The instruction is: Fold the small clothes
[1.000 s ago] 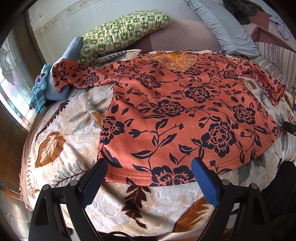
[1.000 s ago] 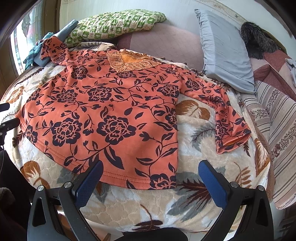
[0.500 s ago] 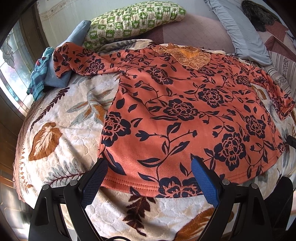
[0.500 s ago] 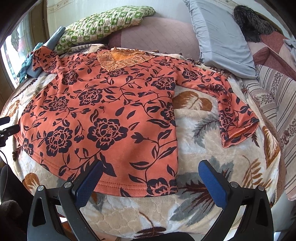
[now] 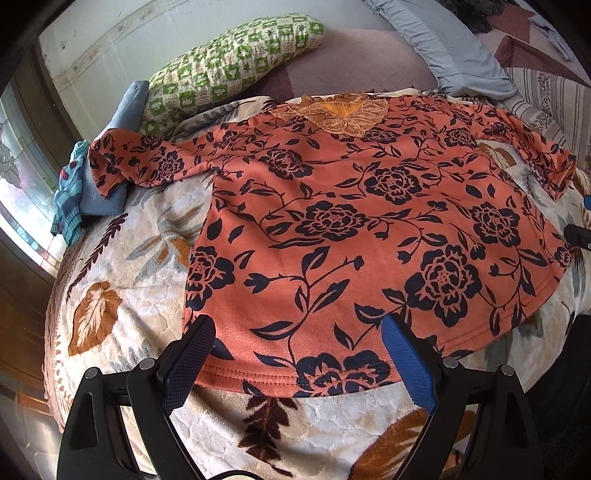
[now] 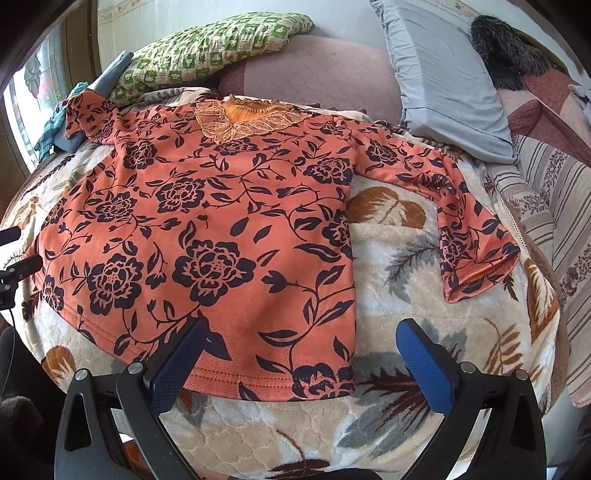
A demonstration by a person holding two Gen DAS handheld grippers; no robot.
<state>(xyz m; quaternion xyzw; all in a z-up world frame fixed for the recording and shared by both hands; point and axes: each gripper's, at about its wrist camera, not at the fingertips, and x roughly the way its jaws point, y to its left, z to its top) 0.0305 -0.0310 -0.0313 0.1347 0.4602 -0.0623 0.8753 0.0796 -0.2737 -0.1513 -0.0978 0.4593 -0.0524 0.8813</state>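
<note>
A bed with a leaf-print blanket (image 5: 122, 258) fills my view. My left claw (image 5: 299, 332) hangs wide over the hem of the orange flowered top (image 5: 351, 221), holding nothing. My right claw (image 6: 301, 330) is wide too, empty, over the hem's other corner. The top lies flat, sleeves spread out. Beyond it sit a green pillow (image 6: 207, 48) and a grey one (image 6: 443, 74).

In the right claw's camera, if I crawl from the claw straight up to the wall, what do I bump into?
Right claw → leafy blanket → orange flowered top → its lace collar → purple cushion → wall.
</note>
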